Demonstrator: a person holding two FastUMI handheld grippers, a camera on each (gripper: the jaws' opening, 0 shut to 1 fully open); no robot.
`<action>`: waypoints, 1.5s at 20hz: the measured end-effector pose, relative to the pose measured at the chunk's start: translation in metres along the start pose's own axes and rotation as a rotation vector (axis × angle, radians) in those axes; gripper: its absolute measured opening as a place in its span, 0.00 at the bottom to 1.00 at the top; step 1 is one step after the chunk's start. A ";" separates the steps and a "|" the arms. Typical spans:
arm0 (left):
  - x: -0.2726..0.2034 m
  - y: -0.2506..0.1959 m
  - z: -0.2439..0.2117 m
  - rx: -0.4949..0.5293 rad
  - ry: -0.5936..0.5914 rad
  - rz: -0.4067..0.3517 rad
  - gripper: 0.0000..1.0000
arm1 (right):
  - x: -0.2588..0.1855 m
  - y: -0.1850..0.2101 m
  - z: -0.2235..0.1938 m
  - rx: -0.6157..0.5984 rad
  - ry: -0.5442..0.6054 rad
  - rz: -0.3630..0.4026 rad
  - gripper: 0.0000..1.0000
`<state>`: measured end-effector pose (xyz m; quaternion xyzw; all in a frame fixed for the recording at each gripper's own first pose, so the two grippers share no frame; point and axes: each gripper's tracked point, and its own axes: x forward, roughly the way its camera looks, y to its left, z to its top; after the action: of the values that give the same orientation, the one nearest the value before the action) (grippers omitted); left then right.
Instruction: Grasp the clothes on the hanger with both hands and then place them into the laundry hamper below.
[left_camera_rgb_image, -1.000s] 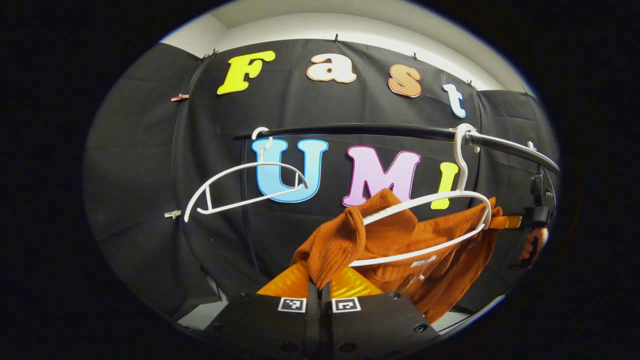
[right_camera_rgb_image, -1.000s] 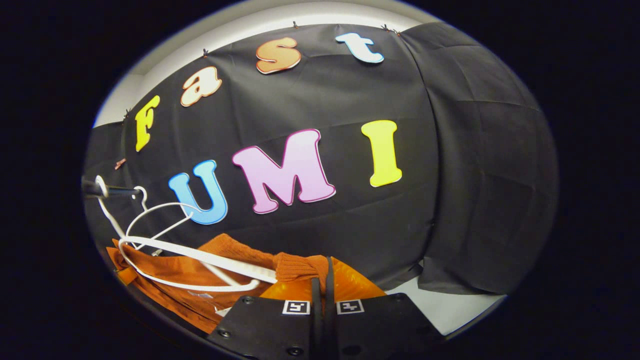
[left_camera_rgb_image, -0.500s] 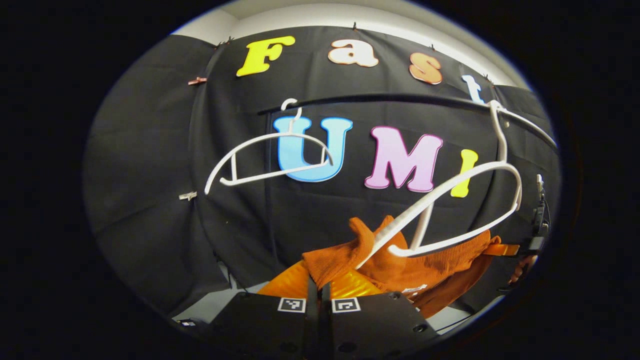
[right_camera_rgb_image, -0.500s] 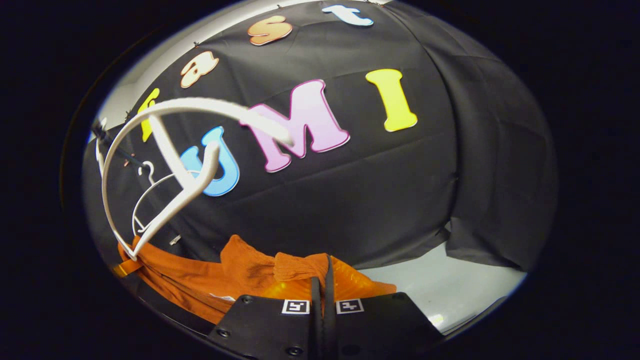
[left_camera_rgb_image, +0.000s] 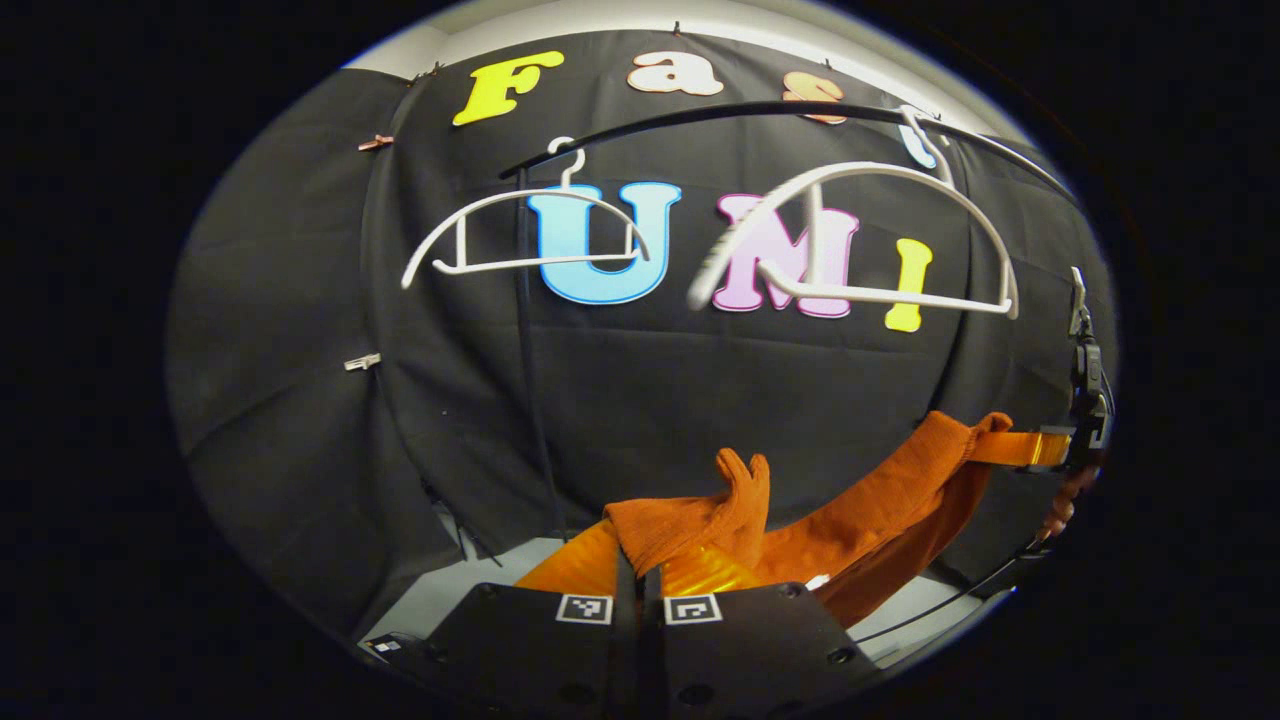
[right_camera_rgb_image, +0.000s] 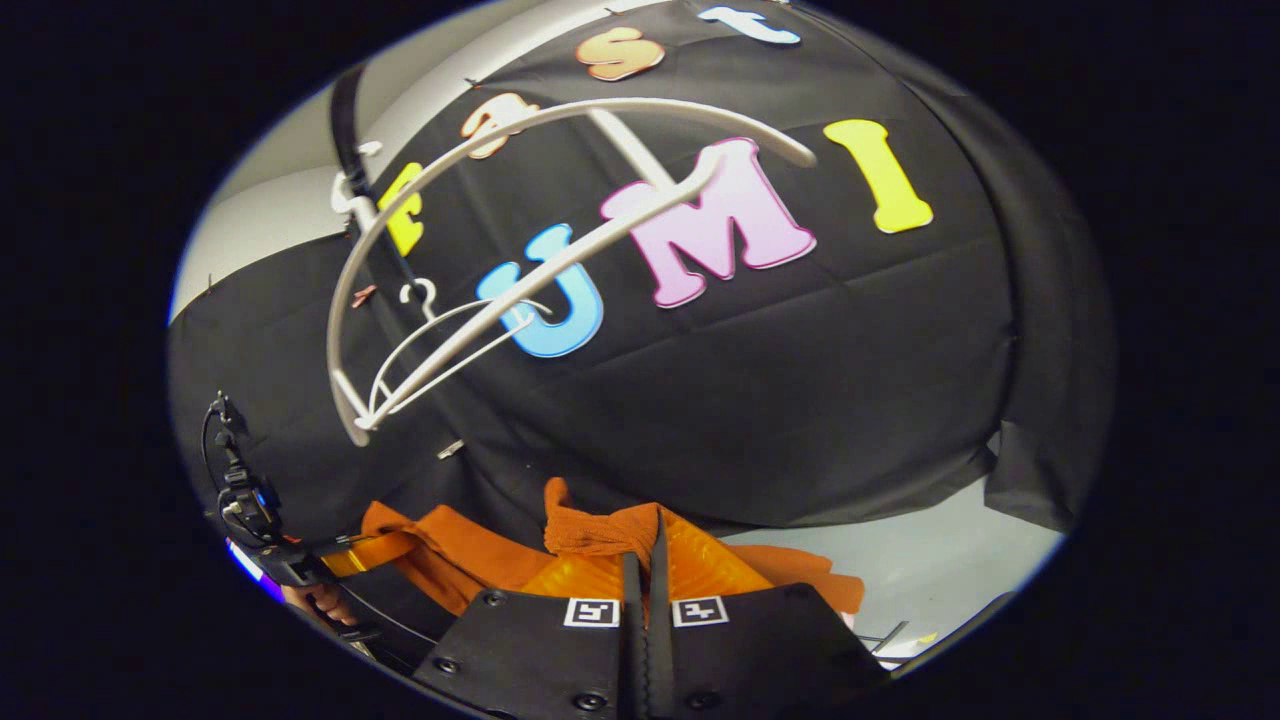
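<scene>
Garment (left_camera_rgb_image: 700, 520) pinched in both claws, hanging below bare hanger (left_camera_rgb_image: 860, 240).

Rust-orange ribbed knit garment (left_camera_rgb_image: 880, 510) hangs slack below and clear of the bare white plastic hanger (left_camera_rgb_image: 860, 235) on the black rail. One bunched edge (left_camera_rgb_image: 690, 520) pinched between orange fingers (left_camera_rgb_image: 700, 570); likewise (right_camera_rgb_image: 600, 530) in right gripper view.

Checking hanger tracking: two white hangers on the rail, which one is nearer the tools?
The larger-looking white hanger, hooked farther right on the rail in the left gripper view. The other hanger hangs farther back.
</scene>
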<state>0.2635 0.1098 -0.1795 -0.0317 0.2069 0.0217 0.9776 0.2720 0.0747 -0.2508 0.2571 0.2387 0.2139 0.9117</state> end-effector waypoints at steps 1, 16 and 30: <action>-0.003 -0.012 0.006 0.000 -0.017 -0.023 0.05 | -0.003 0.016 0.002 -0.016 -0.006 0.032 0.05; 0.027 -0.109 -0.031 0.035 -0.028 -0.248 0.05 | -0.007 0.025 -0.056 -0.086 0.103 0.042 0.05; 0.104 -0.103 -0.237 0.044 0.522 -0.097 0.05 | 0.017 -0.159 -0.240 -0.131 0.520 -0.382 0.08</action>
<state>0.2690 -0.0066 -0.4322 -0.0246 0.4505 -0.0386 0.8916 0.1974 0.0485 -0.5280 0.0851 0.4930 0.1122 0.8586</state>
